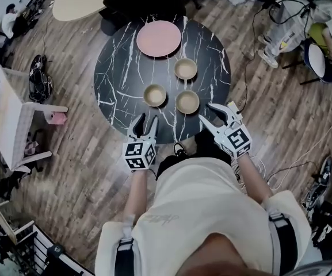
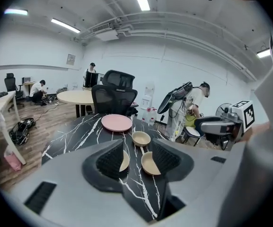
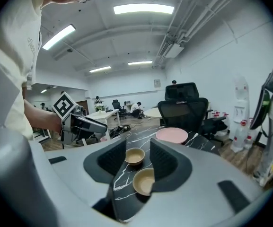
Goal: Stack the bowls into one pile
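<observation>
- While the left claw (image 1: 145,121) and right claw (image 1: 206,111) stood spread and empty, three bowls (image 1: 187,102) sat unstacked on the desk (image 1: 119,68) just ahead.
- A shallow rim pinch might have let a bowl slip, knocking its neighbour.

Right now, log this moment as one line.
stage: pre-grasp | left claw: open, empty | right claw: open, empty | bowls: three, separate, unstacked

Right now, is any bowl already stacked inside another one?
No, all three bowls sit apart from one another on the table.
</observation>
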{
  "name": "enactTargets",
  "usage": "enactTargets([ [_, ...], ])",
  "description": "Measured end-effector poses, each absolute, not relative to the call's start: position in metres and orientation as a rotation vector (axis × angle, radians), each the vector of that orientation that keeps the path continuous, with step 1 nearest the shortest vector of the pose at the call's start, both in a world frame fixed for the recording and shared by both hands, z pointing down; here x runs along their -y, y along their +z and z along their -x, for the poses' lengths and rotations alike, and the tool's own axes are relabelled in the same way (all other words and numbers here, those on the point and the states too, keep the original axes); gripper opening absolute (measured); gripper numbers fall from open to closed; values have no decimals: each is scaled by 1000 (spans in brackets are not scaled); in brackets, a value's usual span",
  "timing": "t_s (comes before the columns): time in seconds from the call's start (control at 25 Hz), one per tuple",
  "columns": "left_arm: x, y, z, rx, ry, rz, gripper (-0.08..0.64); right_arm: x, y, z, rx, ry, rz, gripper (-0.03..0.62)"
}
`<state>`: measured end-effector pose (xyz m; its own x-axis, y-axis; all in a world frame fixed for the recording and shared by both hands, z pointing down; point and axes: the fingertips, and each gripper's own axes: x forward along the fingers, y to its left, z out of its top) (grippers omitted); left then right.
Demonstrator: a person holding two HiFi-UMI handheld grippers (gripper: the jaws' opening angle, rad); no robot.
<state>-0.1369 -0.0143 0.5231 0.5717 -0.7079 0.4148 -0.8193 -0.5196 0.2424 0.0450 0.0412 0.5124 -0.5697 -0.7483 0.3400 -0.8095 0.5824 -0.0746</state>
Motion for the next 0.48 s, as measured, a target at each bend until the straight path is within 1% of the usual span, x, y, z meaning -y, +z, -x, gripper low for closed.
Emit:
enactTargets([
  [0.2, 48, 507, 122, 1327, 331, -2359, 209, 17, 515, -55, 2575, 270, -1157, 156],
  [0.48, 84, 496, 97, 1414, 336, -2333, 209, 65, 526, -57, 2610, 238, -968, 155],
])
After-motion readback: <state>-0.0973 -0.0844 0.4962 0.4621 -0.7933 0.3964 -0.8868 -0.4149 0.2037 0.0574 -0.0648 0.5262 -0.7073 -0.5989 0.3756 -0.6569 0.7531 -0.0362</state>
